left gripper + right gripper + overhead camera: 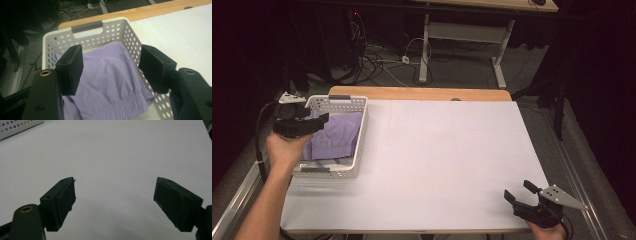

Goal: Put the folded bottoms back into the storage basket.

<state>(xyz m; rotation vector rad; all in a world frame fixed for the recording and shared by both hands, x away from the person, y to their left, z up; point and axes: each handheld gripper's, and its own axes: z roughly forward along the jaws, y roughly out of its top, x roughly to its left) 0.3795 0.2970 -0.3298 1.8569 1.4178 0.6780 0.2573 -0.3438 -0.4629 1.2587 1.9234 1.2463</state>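
A white perforated basket [363, 131] stands at the table's left side, and a folded lilac garment [337, 135] with an elastic waistband lies inside it. My left gripper [319, 120] hovers over the basket's left rim, pointing in across it. In the left gripper view, the left gripper [111, 57] is open above the lilac garment [110, 82], with nothing between its pads and the basket's far wall [112, 20] beyond. My right gripper [518, 190] rests near the front right corner of the table. It stands open [115, 182] over bare white surface.
A white mat [437, 160] covers the table, with a wooden strip [422, 93] showing along the far edge. A corner of the basket [17, 126] appears far off in the right gripper view. Cables [377, 55] and another desk's frame [462, 35] lie on the floor behind.
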